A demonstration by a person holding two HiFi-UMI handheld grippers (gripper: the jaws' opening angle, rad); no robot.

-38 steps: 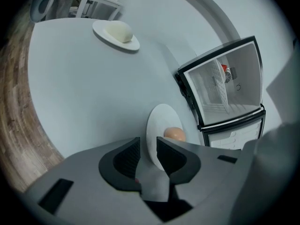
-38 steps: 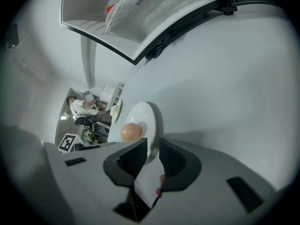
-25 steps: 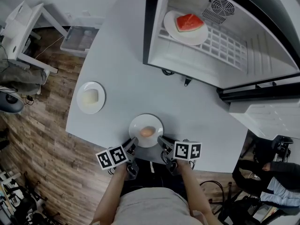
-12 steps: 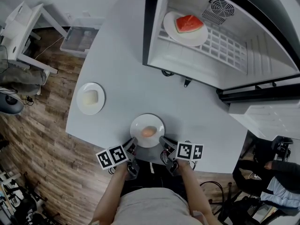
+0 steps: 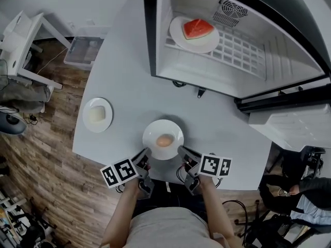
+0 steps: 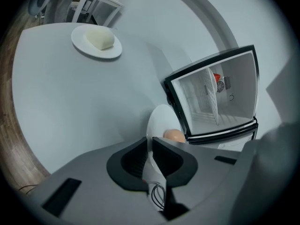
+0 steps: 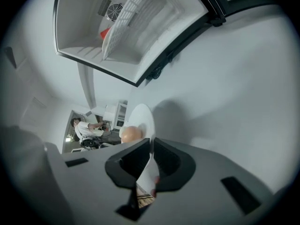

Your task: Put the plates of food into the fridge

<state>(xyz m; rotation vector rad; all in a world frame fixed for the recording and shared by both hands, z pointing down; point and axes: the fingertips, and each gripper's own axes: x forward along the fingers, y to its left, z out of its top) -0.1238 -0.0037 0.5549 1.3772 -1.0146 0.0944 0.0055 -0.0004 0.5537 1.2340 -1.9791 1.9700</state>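
Head view: pinched opposite rims of the egg plate (image 5: 174,130) with left gripper (image 5: 146,154) and right gripper (image 5: 181,150), near the front edge of the table (image 5: 129,97).

**Both grippers clamped, forearms converging**

Left grey two-jaw gripper (image 5: 146,154), with marker cube: jaws closed on the near-left rim of the white round plate (image 5: 155,130). Right grey two-jaw gripper (image 5: 181,150): jaws closed on the near-right rim. Both bare forearms reach forward, angled inward.
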